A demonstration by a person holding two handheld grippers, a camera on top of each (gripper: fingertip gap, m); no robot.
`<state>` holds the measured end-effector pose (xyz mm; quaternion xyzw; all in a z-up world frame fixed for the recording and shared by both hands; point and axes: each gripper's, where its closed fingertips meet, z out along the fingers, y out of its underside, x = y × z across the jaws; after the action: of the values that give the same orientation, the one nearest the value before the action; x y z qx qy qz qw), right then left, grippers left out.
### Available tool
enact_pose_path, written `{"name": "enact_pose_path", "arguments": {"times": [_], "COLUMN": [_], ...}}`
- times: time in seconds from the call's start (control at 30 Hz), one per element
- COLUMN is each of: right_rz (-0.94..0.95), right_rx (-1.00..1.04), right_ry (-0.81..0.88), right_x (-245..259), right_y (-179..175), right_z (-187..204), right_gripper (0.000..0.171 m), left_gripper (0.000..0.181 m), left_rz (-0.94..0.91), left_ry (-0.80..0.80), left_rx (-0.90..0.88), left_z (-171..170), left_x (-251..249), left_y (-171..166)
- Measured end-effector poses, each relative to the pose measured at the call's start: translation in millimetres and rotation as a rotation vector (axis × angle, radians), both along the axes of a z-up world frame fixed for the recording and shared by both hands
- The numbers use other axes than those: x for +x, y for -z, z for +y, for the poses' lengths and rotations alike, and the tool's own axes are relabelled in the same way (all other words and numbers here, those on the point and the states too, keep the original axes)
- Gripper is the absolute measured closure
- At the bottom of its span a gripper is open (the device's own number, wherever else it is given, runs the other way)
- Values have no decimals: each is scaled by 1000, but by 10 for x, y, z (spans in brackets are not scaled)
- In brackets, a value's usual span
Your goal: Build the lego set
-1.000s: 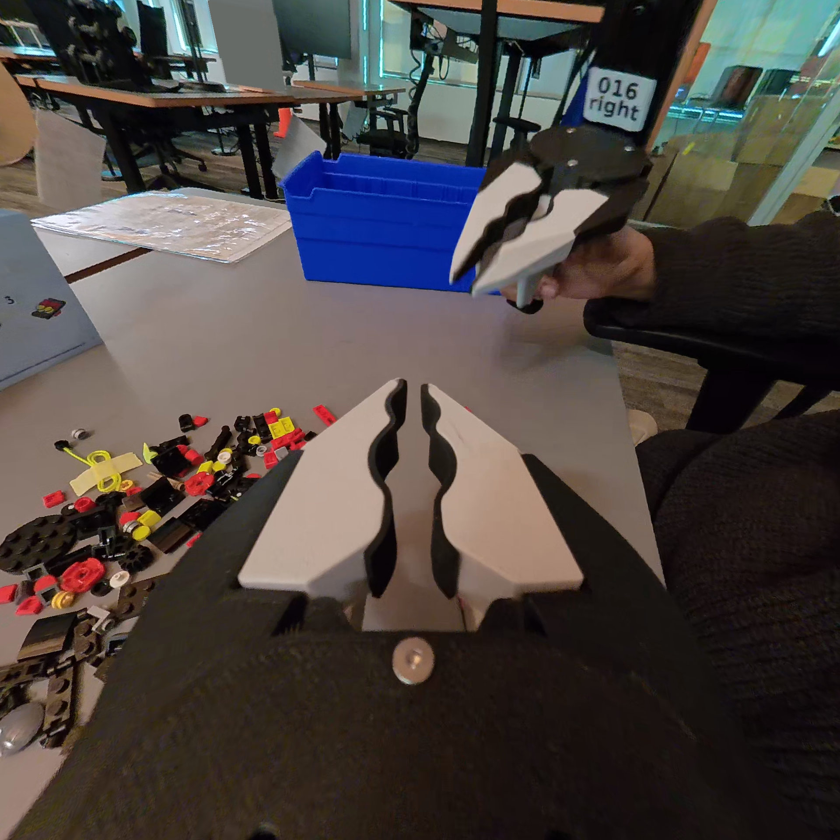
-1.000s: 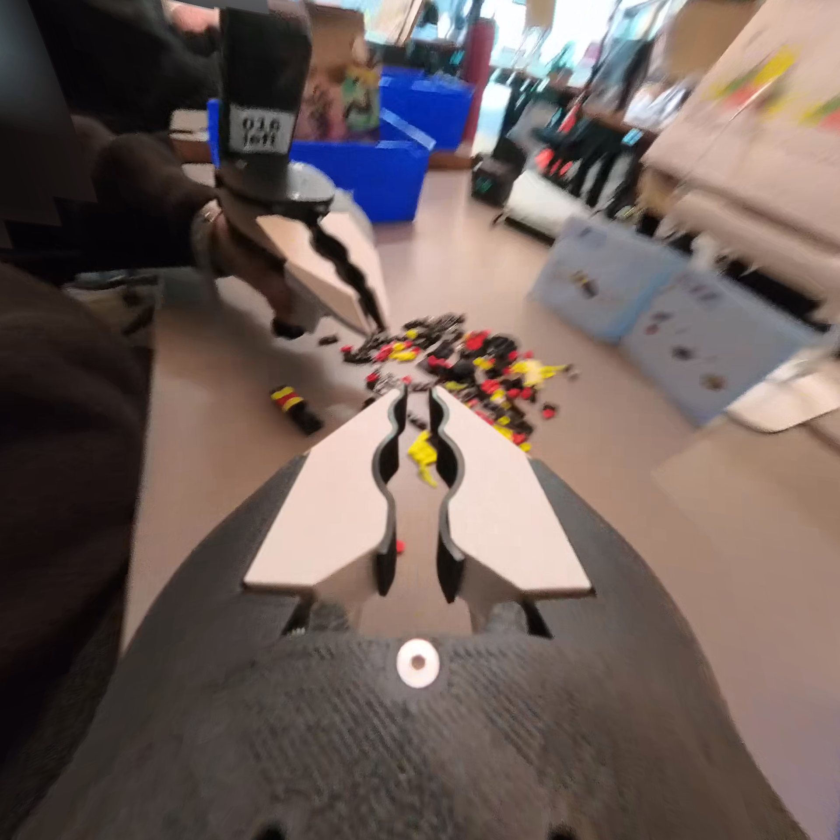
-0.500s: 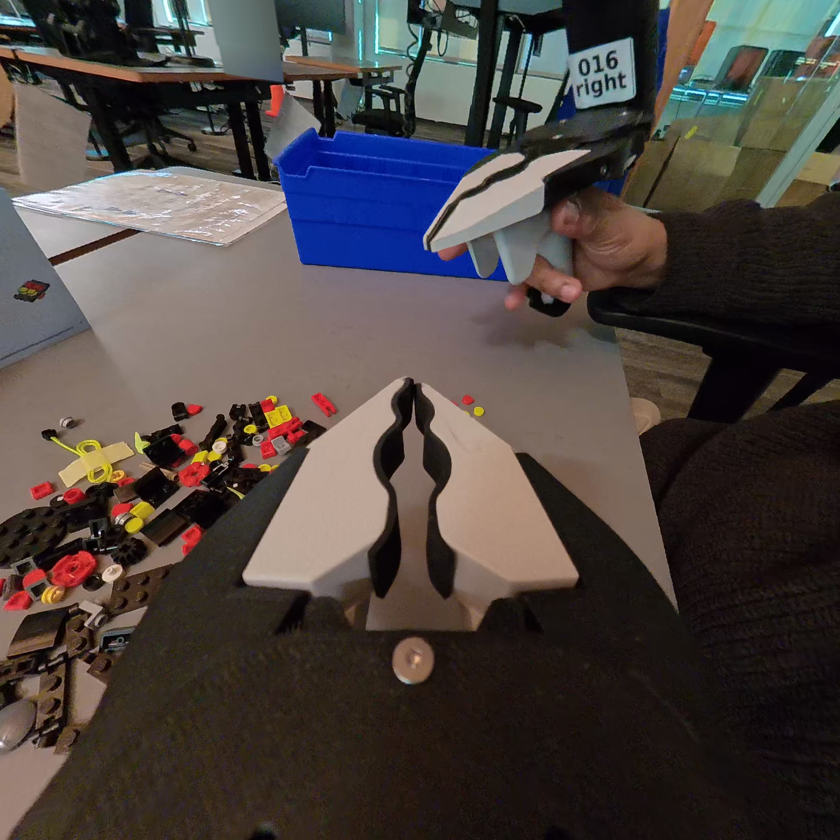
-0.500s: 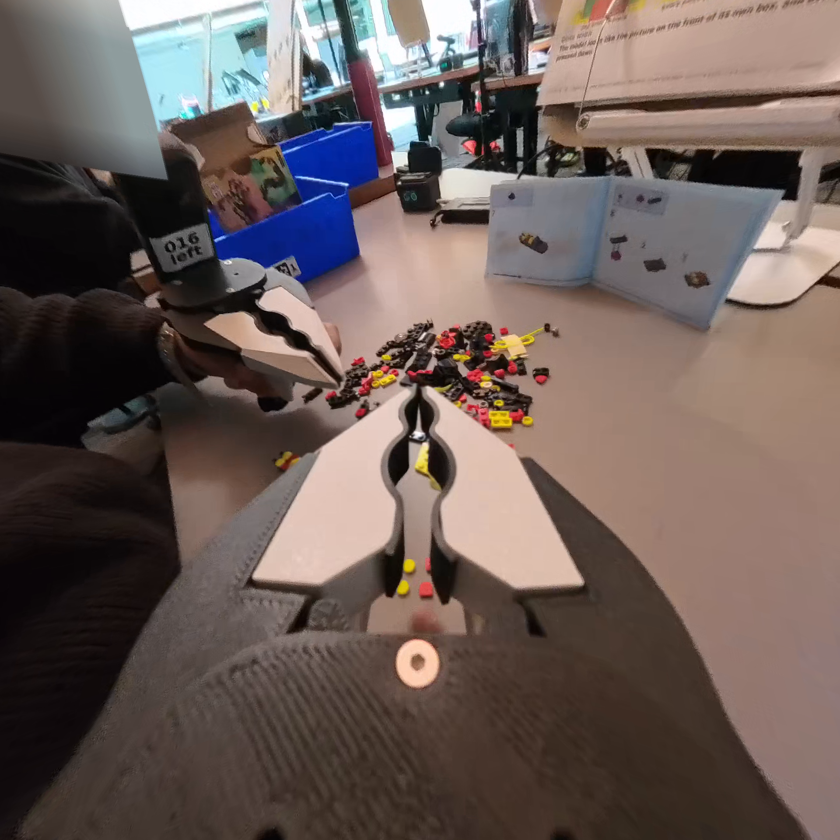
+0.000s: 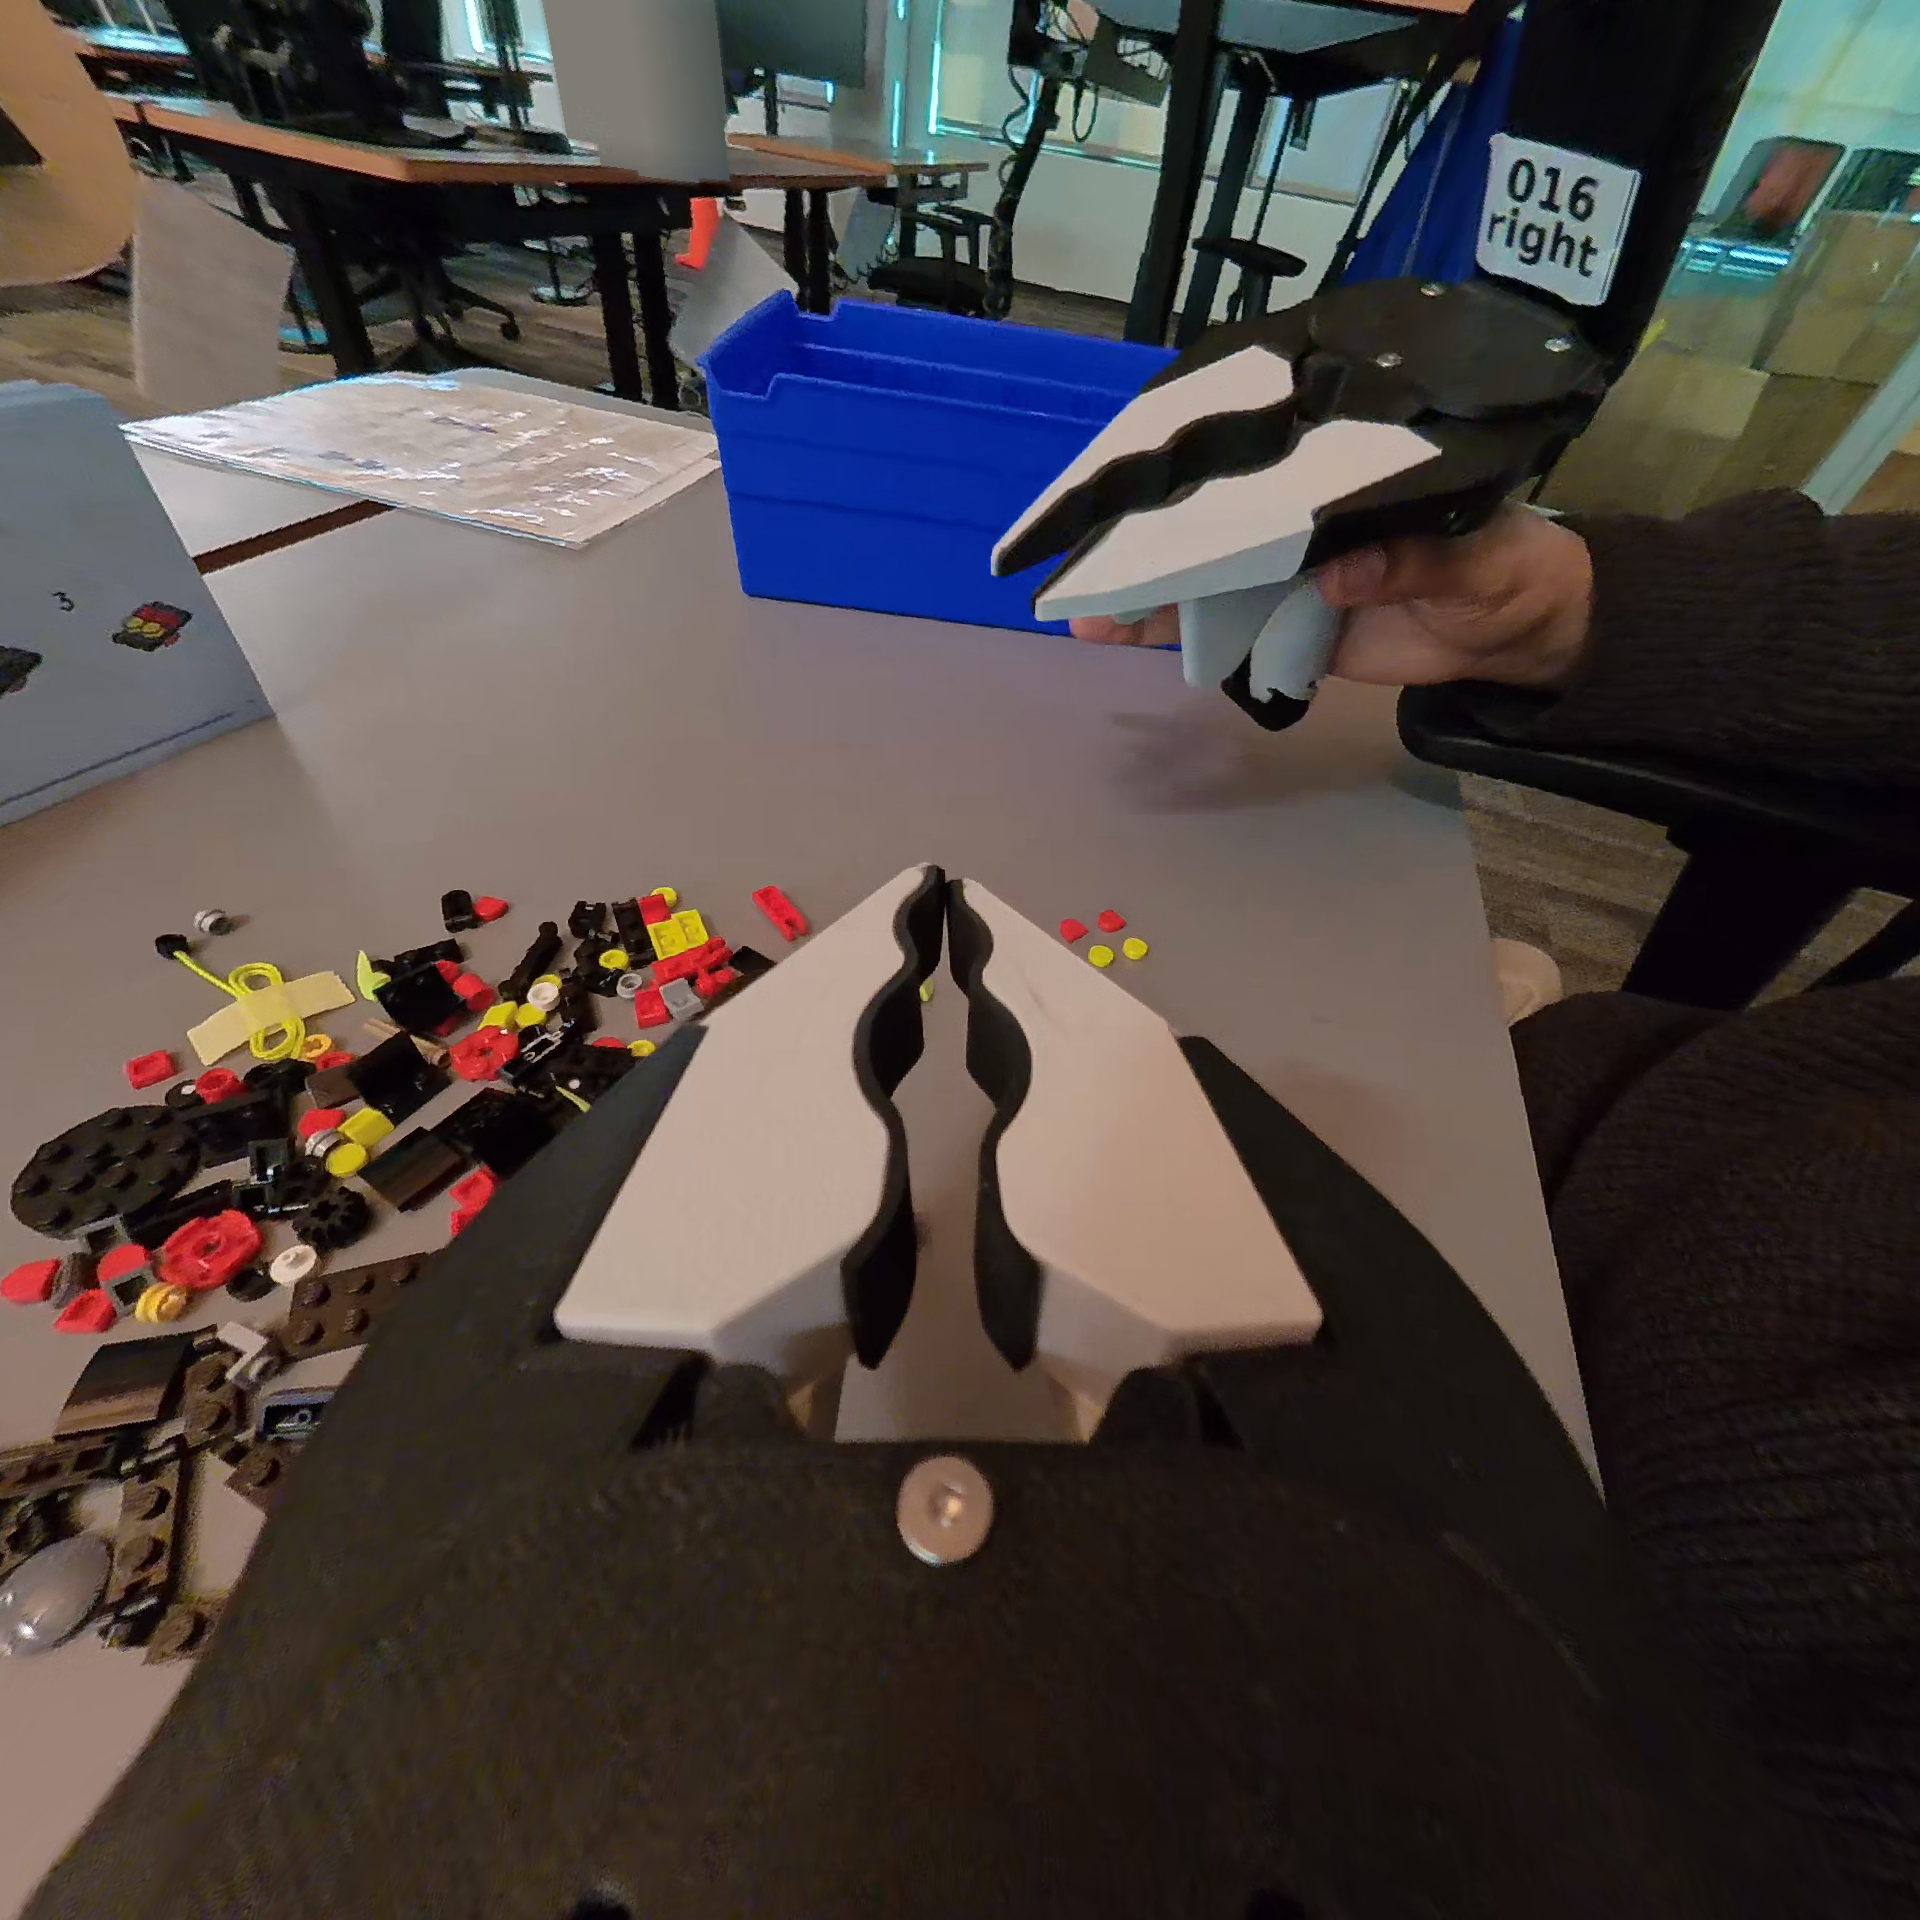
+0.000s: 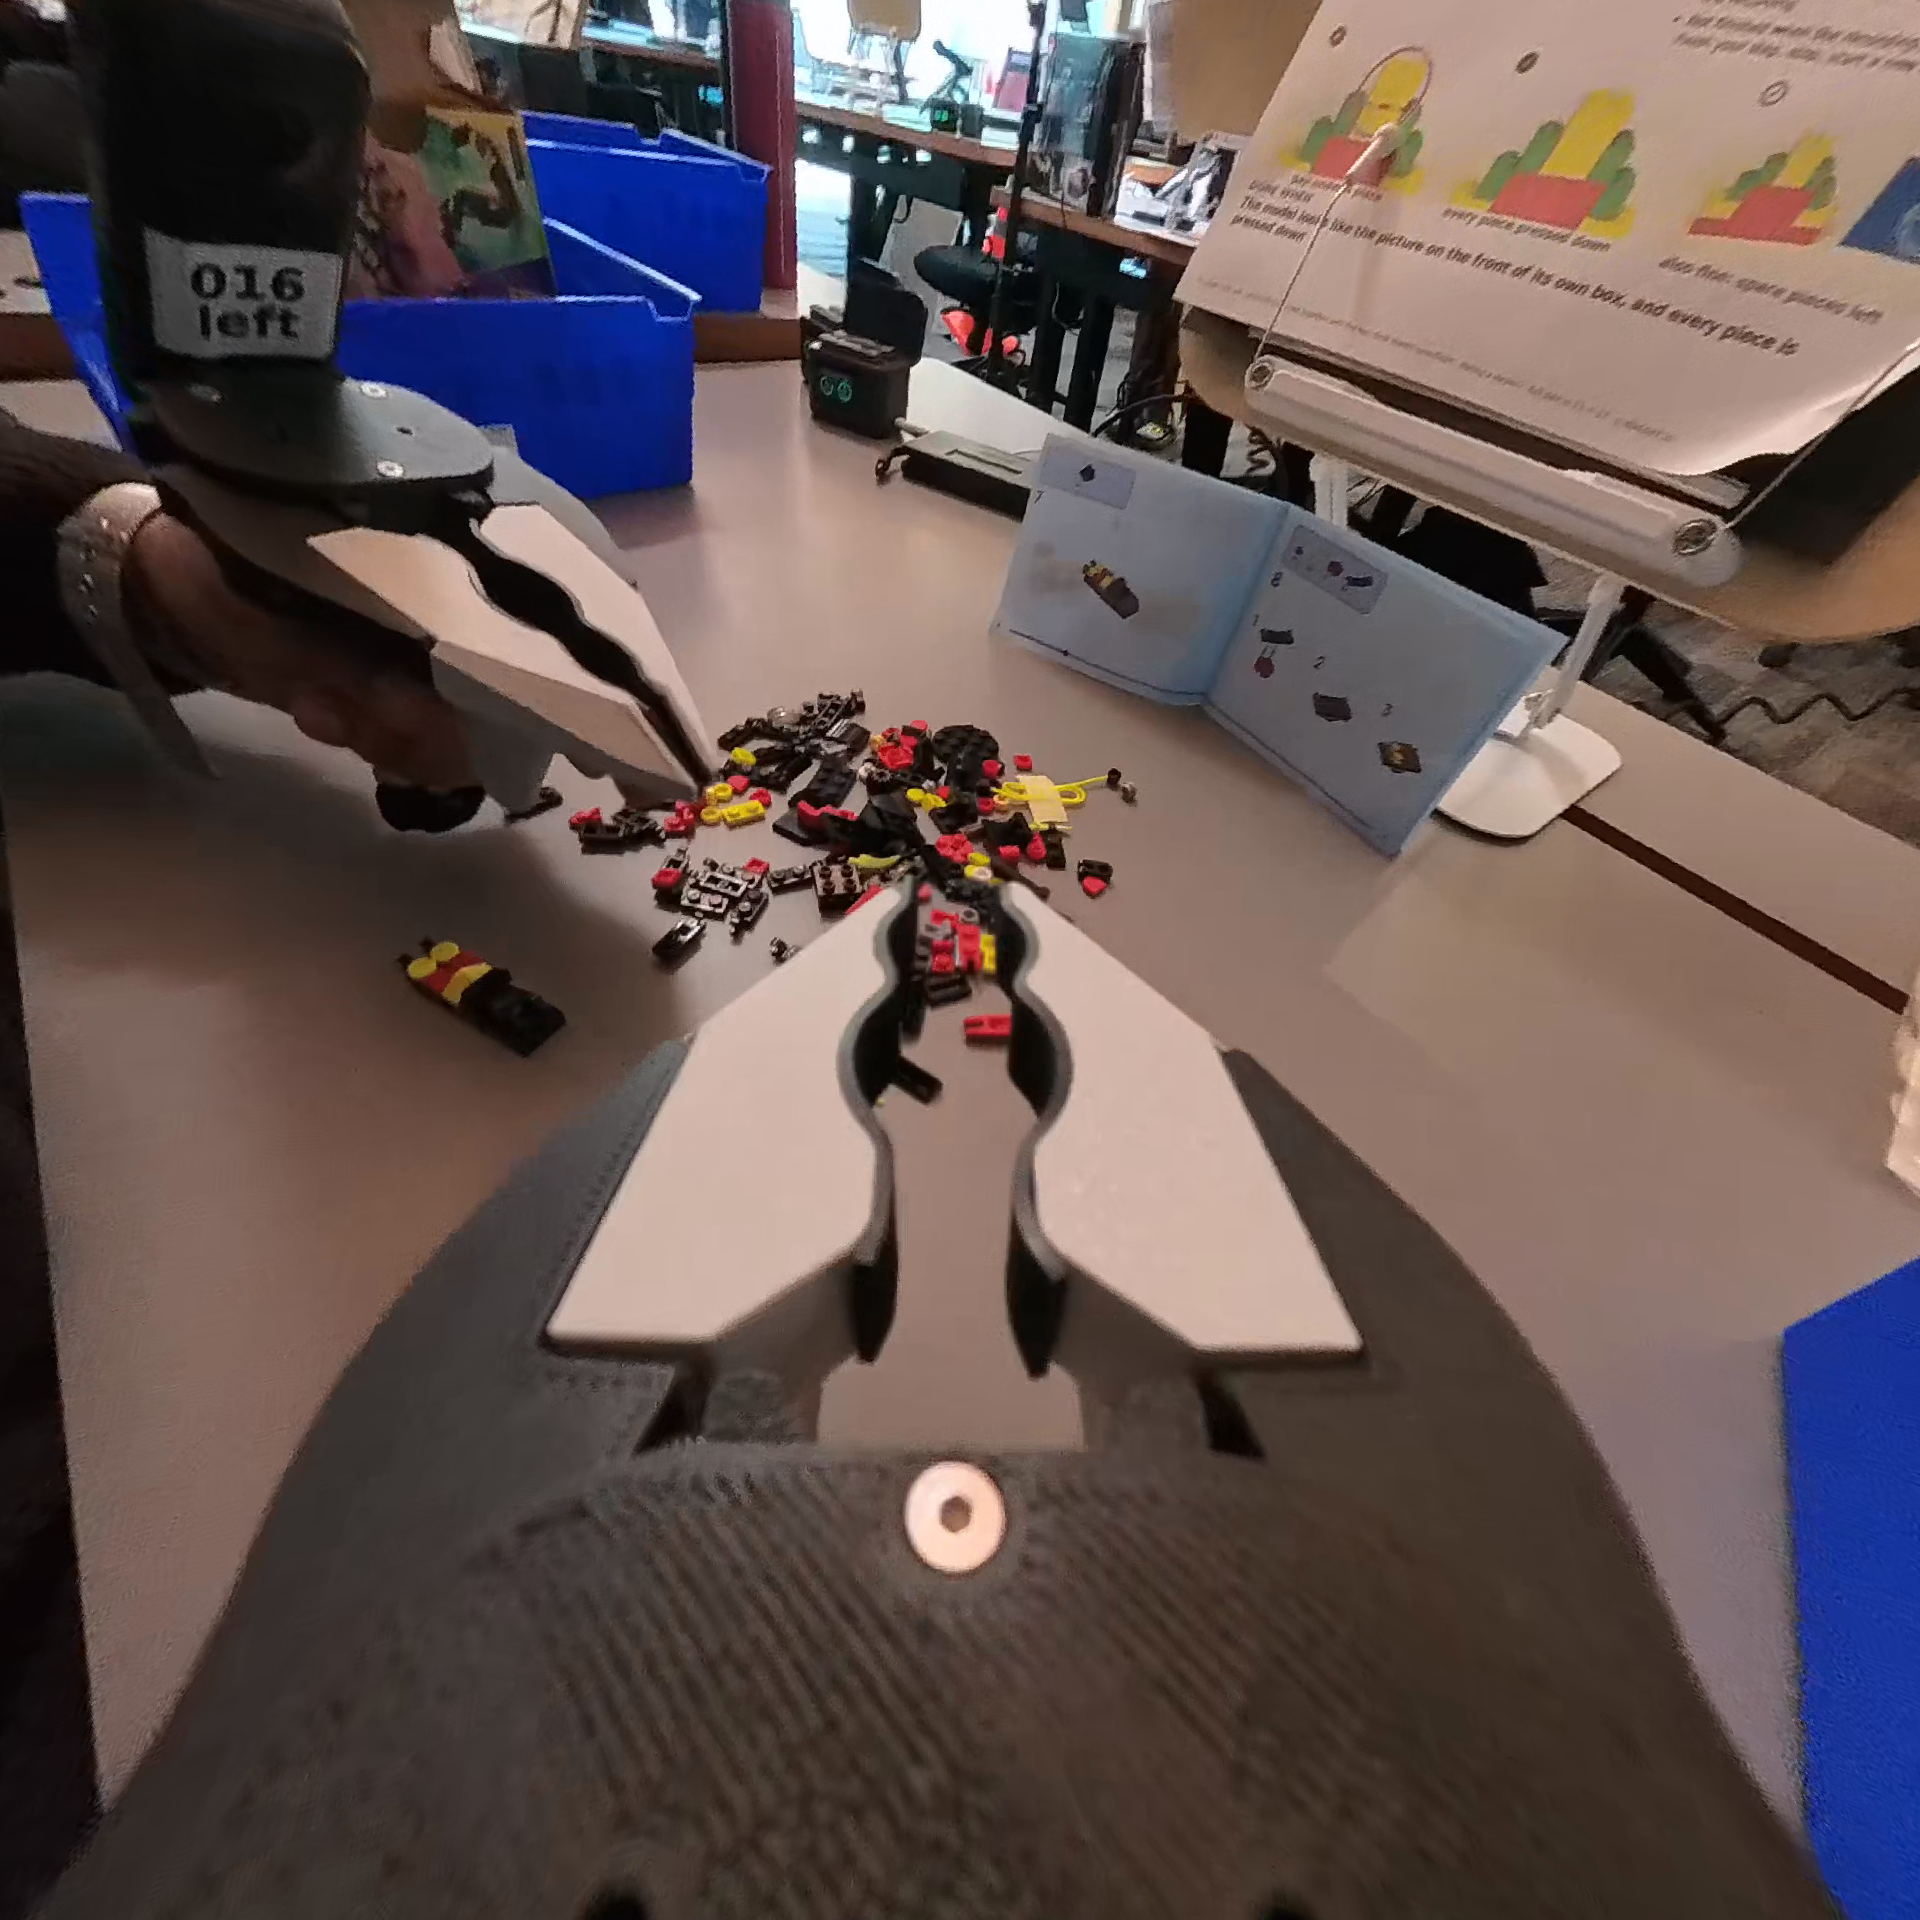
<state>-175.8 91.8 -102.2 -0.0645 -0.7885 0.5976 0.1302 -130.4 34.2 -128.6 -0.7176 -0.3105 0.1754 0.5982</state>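
- Evidently the build has barely begun: one small black, red and yellow sub-assembly [image 6: 480, 992] sits alone on the table [image 6: 1351, 1091], left of the right gripper [image 6: 958, 896].
- The loose lego pieces [image 6: 883, 821] lie scattered just ahead of that gripper's tips; its jaws stand slightly apart, holding nothing.
- The left gripper [image 5: 940, 883] hangs with the pile to its left, tips together and empty.
- An open instruction booklet [image 6: 1278, 634] stands beyond the pile; nearly all assembly remains.
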Motion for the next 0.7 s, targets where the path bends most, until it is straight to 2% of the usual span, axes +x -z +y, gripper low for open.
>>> {"name": "enact_pose_path", "arguments": {"times": [0.07, 0.1, 0.13, 0.37, 0.7], "right_rz": [-10, -26, -52, -138, -188], "right_rx": [9, 7, 0, 50, 95], "right_ry": [-38, -65, -92, -141, -195], "right_x": [49, 86, 127, 151, 227], "right_y": [25, 27, 29, 152, 210], "right_z": [-3, -10, -19, 2, 28], "right_gripper": [160, 171, 171, 171, 168], "left_gripper": [181, 181, 181, 181, 181], "left_rz": [2, 5, 7, 3, 5], "left_ry": [8, 1, -17, -102, -82], "left_rx": [2, 8, 15, 59, 84], "left_z": [15, 9, -6, -135, -132], "left_x": [13, 6, -13, -98, -75], "left_y": [3, -8, -23, -95, -104]}}
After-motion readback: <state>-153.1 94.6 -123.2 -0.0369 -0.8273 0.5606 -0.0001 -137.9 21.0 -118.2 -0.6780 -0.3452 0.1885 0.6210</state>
